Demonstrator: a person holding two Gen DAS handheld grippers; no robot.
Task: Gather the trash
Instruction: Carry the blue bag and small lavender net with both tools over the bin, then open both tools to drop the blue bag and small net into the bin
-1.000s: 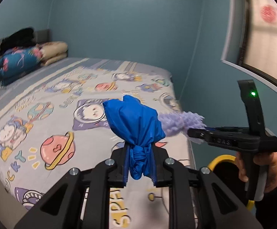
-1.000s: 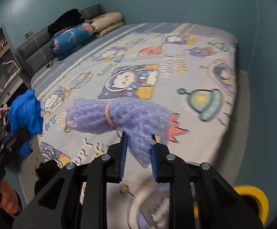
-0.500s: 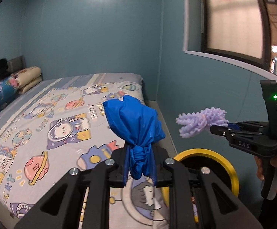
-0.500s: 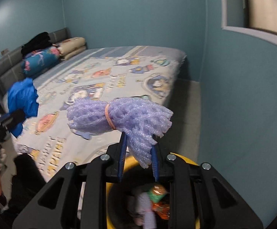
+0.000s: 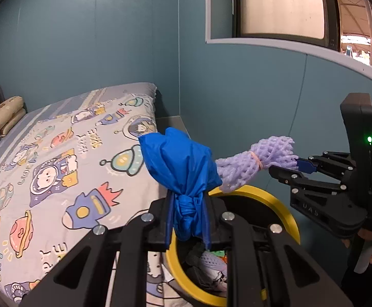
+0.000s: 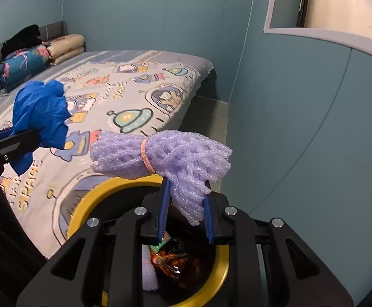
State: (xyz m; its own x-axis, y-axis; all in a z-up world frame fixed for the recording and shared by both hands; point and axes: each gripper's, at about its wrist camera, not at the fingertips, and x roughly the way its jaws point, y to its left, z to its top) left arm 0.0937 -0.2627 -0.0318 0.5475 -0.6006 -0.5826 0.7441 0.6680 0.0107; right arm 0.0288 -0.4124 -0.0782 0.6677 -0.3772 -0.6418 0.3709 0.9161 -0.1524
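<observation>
With both loads over the bin [image 6: 83, 202], drop step: left gripper [image 5: 187, 220] clamped on bag [image 5: 178, 163], right gripper [image 6: 186, 212] clamped on foam net [image 6: 175, 156]. Next: release inside rim.

Teal walls [image 5: 96, 38], cartoon-sheeted bed [image 5: 57, 153]

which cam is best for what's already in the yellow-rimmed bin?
Right wrist. It looks straight down into the yellow-rimmed bin, showing orange wrappers and purple foam netting. The left wrist view catches only a sliver of the contents behind its own jaws.
</observation>
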